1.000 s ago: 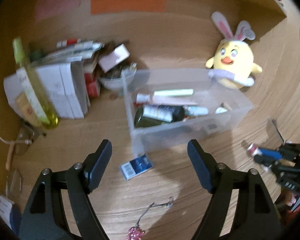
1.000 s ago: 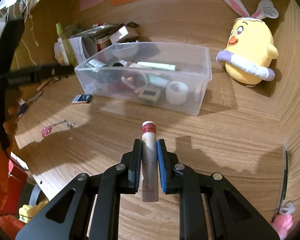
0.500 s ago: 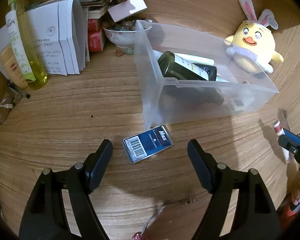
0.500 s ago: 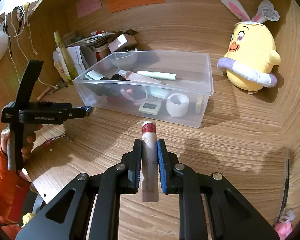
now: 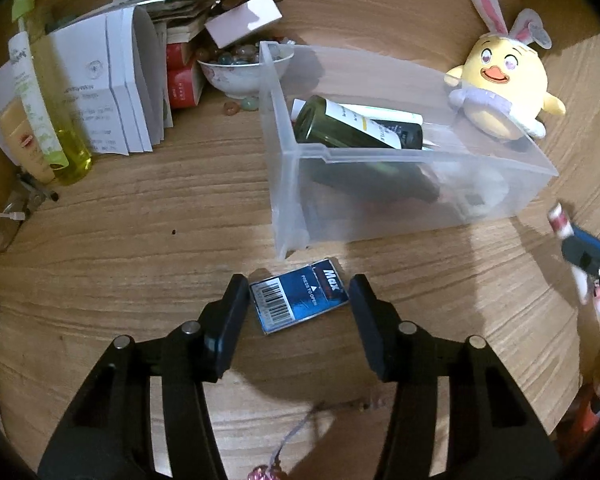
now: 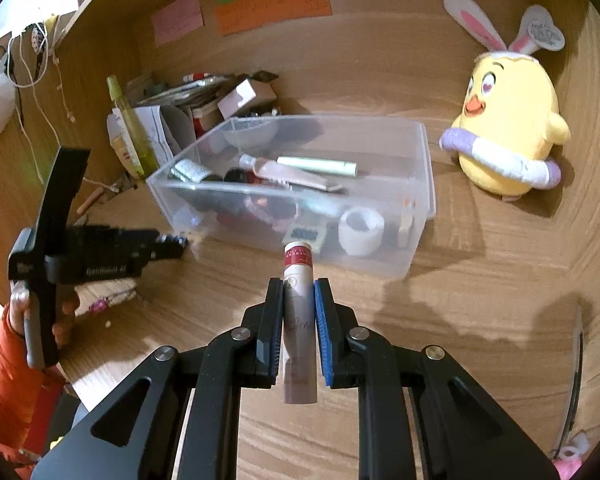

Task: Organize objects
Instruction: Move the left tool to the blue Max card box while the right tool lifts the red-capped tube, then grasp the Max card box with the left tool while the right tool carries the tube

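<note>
A clear plastic bin (image 5: 300, 160) (image 6: 420, 184) stands on the wooden desk and holds a dark green bottle (image 5: 352, 128), tubes and small items. A flat blue box (image 5: 298, 295) lies on the desk just in front of the bin. My left gripper (image 5: 298, 292) is open, low over the desk, with a finger on each side of the blue box. It also shows in the right wrist view (image 6: 176, 242). My right gripper (image 6: 298, 292) is shut on a white tube with a red band (image 6: 298, 280), held above the desk in front of the bin.
A yellow bunny-eared plush (image 5: 504, 80) (image 6: 508, 128) sits right of the bin. Papers (image 5: 112, 92), a yellow-green bottle (image 5: 48, 96) and a bowl of beads (image 5: 244, 68) crowd the back left. A pink charm on a chain (image 5: 266, 472) lies near my left gripper.
My left gripper has moved down and forward until its fingers straddle the blue box. My right gripper, still holding the tube, has moved slightly closer to the bin.
</note>
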A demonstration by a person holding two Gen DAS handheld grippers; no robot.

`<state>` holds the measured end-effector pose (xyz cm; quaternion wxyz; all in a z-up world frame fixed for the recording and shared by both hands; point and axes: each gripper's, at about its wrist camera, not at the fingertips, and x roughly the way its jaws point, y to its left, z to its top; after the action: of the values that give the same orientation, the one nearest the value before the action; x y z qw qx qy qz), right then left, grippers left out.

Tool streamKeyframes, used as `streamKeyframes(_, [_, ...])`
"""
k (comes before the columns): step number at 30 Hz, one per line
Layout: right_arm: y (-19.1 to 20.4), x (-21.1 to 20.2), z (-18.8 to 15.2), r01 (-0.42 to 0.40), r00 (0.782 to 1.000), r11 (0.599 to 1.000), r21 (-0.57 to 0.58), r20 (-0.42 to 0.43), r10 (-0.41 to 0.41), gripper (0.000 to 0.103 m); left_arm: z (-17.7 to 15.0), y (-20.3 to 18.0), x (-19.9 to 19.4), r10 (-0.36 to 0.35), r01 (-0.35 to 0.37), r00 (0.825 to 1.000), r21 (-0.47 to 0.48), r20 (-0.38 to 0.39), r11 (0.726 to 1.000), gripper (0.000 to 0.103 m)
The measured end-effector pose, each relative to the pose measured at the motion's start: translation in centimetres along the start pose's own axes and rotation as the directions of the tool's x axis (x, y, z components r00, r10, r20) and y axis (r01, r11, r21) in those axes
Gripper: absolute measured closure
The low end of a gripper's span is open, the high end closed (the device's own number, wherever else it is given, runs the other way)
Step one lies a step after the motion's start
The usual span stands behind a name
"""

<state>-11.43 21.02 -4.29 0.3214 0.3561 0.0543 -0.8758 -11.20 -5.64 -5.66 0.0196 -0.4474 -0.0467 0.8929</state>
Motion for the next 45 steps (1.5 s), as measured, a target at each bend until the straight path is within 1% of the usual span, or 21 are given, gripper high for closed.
streamKeyframes(4, [0.2, 0.0, 1.3, 0.000, 1.000, 1.000, -0.007, 0.024, 0.000, 0.089, -0.3, -0.5, -1.3, 0.004, -0.005, 0.999, 0.008, 0.035, 1.000, 0.051])
streamKeyframes(8, [0.3, -0.1, 2.5, -0.002, 0.999, 1.000, -0.010, 0.048, 0.002, 0.089, -0.1, -0.8, -3.2, 0.001, -0.002, 0.996, 0.018, 0.087, 1.000, 0.051])
streamKeyframes(13, [0.3, -0.3, 4.1, 0.004, 0.997, 1.000, -0.014, 0.081, -0.003, 0.089, 0.7, -1.1, -5.7, -0.017, 0.013, 0.987, 0.024, 0.161, 1.000, 0.051])
streamKeyframes(16, [0.3, -0.4, 4.9, 0.004, 0.996, 1.000, -0.017, 0.093, -0.002, 0.089, 1.3, -1.1, -6.4, -0.019, 0.015, 0.982, 0.021, 0.187, 1.000, 0.051])
streamKeyframes(23, [0.1, 0.5, 7.6, 0.055, 0.992, 0.998, -0.027, 0.114, -0.052, 0.089, 2.5, -1.3, -8.1, -0.038, 0.035, 0.968, 0.014, 0.248, 0.999, 0.051])
streamKeyframes(26, [-0.2, 1.8, 8.9, 0.078, 0.993, 0.997, -0.030, 0.095, -0.075, 0.089, 2.8, -1.4, -8.7, -0.035, 0.033, 0.962, 0.014, 0.270, 0.999, 0.051])
streamKeyframes(28, [-0.4, 3.2, 9.7, 0.075, 0.995, 0.997, -0.030, 0.067, -0.073, 0.089, 3.0, -1.5, -8.9, -0.041, 0.038, 0.960, 0.015, 0.276, 0.999, 0.051])
streamKeyframes(32, [-0.8, 6.1, 10.3, 0.105, 0.994, 0.993, -0.048, 0.004, -0.105, 0.089, 3.4, -1.7, -9.0, -0.046, 0.043, 0.958, 0.019, 0.284, 0.999, 0.051])
streamKeyframes(34, [-1.0, 7.8, 10.3, 0.100, 0.994, 0.994, -0.046, -0.041, -0.102, 0.089, 3.6, -1.8, -9.1, -0.051, 0.046, 0.957, 0.021, 0.287, 0.999, 0.051])
streamKeyframes(37, [-1.3, 9.5, 10.2, 0.109, 0.990, 0.993, -0.044, -0.081, -0.112, 0.089, 4.2, -1.9, -9.1, -0.054, 0.049, 0.954, 0.024, 0.294, 0.999, 0.051])
streamKeyframes(41, [-1.2, 10.4, 9.9, 0.114, 0.987, 0.992, -0.055, -0.106, -0.119, 0.089, 4.9, -2.2, -8.8, -0.057, 0.050, 0.953, 0.031, 0.297, 0.998, 0.051])
streamKeyframes(45, [-1.0, 10.6, 9.7, 0.110, 0.986, 0.992, -0.064, -0.116, -0.117, 0.089, 5.7, -2.5, -7.9, -0.061, 0.055, 0.957, 0.031, 0.283, 0.998, 0.051])
